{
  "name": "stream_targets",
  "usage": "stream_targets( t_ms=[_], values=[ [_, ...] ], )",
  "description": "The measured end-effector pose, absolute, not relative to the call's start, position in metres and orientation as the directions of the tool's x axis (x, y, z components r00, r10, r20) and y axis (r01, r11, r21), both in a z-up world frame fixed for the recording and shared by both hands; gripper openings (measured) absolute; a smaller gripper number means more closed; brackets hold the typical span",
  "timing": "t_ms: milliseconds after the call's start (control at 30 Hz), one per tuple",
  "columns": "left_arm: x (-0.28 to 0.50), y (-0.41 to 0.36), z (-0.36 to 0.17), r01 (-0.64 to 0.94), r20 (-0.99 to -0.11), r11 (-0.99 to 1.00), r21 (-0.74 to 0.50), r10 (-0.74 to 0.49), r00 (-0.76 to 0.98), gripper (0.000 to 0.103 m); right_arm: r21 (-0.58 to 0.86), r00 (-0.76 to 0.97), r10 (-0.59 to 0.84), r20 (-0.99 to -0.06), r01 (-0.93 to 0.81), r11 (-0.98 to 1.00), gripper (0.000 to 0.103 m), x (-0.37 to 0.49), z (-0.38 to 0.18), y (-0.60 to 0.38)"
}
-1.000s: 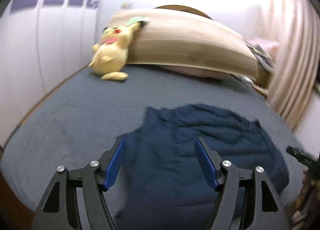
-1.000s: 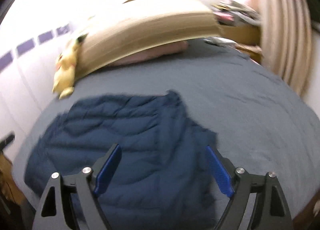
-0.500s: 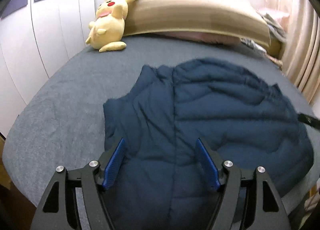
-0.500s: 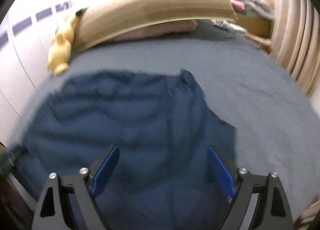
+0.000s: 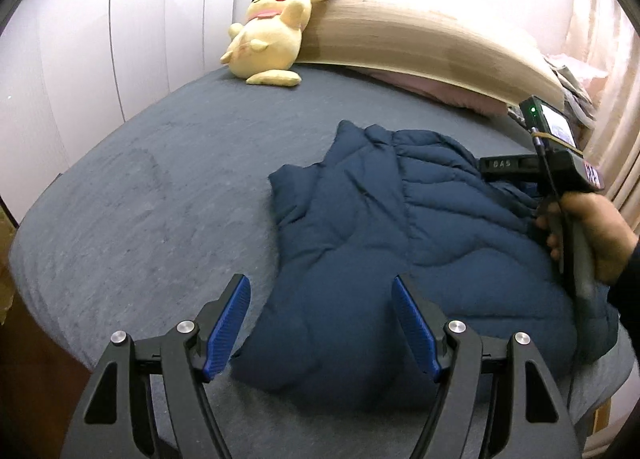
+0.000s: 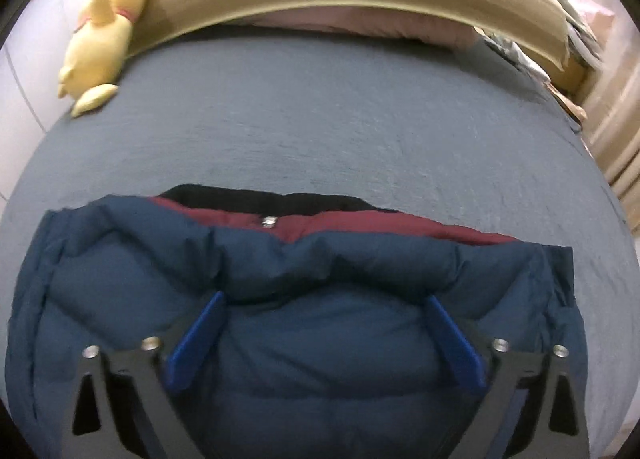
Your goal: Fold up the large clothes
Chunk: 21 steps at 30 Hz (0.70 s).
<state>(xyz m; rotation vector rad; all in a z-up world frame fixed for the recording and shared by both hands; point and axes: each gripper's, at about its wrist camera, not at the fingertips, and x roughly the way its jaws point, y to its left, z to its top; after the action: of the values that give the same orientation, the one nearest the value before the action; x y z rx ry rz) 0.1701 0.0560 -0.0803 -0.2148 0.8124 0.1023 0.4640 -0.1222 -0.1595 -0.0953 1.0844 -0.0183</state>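
We log a puffy navy quilted jacket (image 5: 400, 259) lying bunched at the near right of the grey-sheeted bed (image 5: 160, 179), our left gripper (image 5: 320, 323) fingers apart above its near edge, our right gripper (image 6: 324, 339) jaws opening empty over its far fold, presumably to seize it.

The left hand-held gripper (image 5: 321, 291) stands agape; the right hand-held gripper (image 6: 324, 305) (angled downward) is spreading wider.

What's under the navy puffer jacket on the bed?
The navy puffer jacket lies on the grey bed sheet. At its far edge a maroon layer and a black layer peek out. Whether they're lining or separate garments is hidden by the jacket.
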Motion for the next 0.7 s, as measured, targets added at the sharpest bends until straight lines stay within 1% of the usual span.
stream_targets(
  t_ms=[67, 133, 233, 333, 400, 500, 600, 700],
  values=[
    [0.167, 0.056, -0.08, -0.17, -0.73, 0.972, -0.159, 0.0, 0.684, 0.074, -0.069, 0.47, -0.05, -0.881, -0.023, 0.997, 0.102, 0.463, -0.15, -0.127],
    [0.163, 0.056, -0.079, -0.174, -0.724, 0.97, -0.167, -0.001, 0.69, 0.074, -0.063, 0.52, -0.042, -0.853, -0.023, 0.998, 0.102, 0.444, -0.133, -0.132],
    [0.16, 0.052, -0.074, -0.163, -0.718, 0.972, -0.17, -0.009, 0.696, 0.074, -0.027, 0.604, 0.015, -0.797, -0.061, 0.998, 0.103, 0.388, -0.102, -0.141],
    [0.156, 0.049, -0.069, -0.152, -0.713, 0.974, -0.168, -0.013, 0.701, 0.074, -0.021, 0.648, 0.043, -0.76, -0.09, 0.996, 0.103, 0.325, -0.092, -0.146],
    [0.152, 0.047, -0.065, -0.152, -0.709, 0.975, -0.163, -0.009, 0.705, 0.074, -0.024, 0.669, 0.038, -0.742, -0.083, 0.996, 0.103, 0.279, -0.095, -0.156],
    [0.146, 0.044, -0.061, -0.153, -0.706, 0.974, -0.168, -0.011, 0.708, 0.074, -0.005, 0.67, 0.032, -0.742, -0.053, 0.999, 0.103, 0.237, -0.113, -0.168],
    [0.136, 0.039, -0.053, -0.139, -0.699, 0.977, -0.164, -0.016, 0.715, 0.074, -0.002, 0.645, 0.017, -0.764, -0.03, 1.0, 0.103, 0.222, -0.137, -0.175],
    [0.128, 0.034, -0.046, -0.119, -0.688, 0.981, -0.153, -0.02, 0.725, 0.074, 0.028, 0.628, 0.034, -0.778, -0.02, 0.999, 0.103, 0.226, -0.155, -0.182]
  ],
)
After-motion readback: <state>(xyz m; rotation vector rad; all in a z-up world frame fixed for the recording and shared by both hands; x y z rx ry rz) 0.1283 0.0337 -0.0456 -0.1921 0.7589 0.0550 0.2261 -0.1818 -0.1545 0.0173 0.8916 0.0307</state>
